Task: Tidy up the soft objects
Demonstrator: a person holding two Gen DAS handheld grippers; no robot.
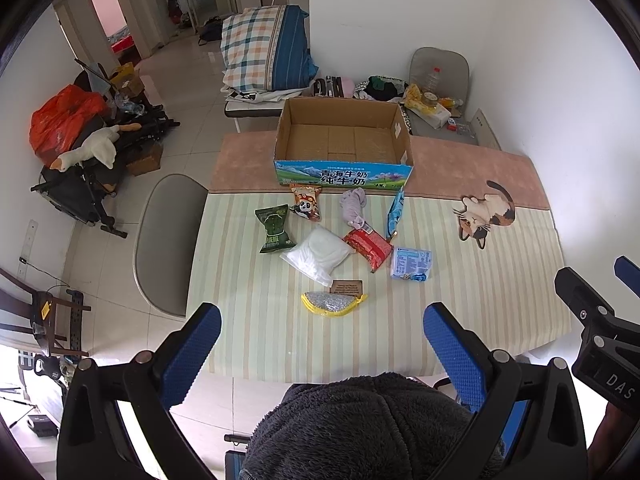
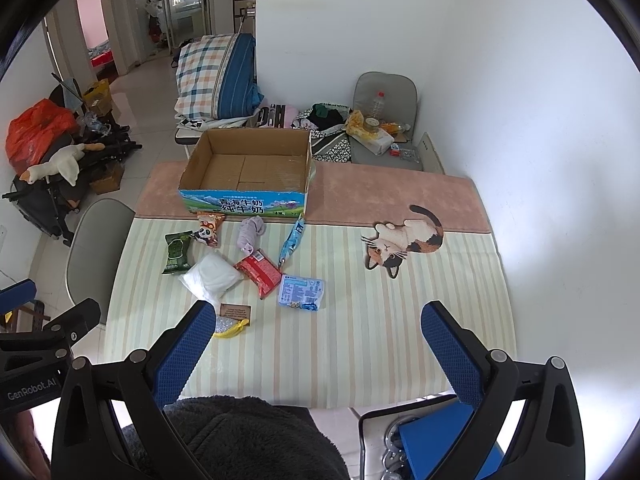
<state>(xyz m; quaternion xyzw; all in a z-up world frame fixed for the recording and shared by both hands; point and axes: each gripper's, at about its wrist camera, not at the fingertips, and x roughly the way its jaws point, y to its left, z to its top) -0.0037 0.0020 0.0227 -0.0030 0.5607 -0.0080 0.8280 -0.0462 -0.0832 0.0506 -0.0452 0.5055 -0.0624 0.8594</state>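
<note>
An empty open cardboard box (image 1: 344, 136) (image 2: 248, 168) stands at the table's far side. In front of it lie several soft items: a green packet (image 1: 273, 229), a panda snack bag (image 1: 306, 201), a lilac cloth (image 1: 353, 205), a white bag (image 1: 318, 254), a red packet (image 1: 368, 247), a blue pouch (image 1: 396, 212), a light blue pack (image 1: 412, 263) and a yellow-rimmed scrubber (image 1: 332, 304). My left gripper (image 1: 322, 342) is open and empty above the table's near edge. My right gripper (image 2: 318, 340) is open and empty, to the right of the items.
The table (image 2: 360, 340) has a striped cloth with a cat picture (image 2: 404, 240). A small brown card (image 1: 347, 286) lies by the scrubber. A grey chair (image 1: 168, 240) stands at the table's left. A cluttered chair (image 2: 384, 128) and folded bedding (image 1: 268, 48) are behind the box.
</note>
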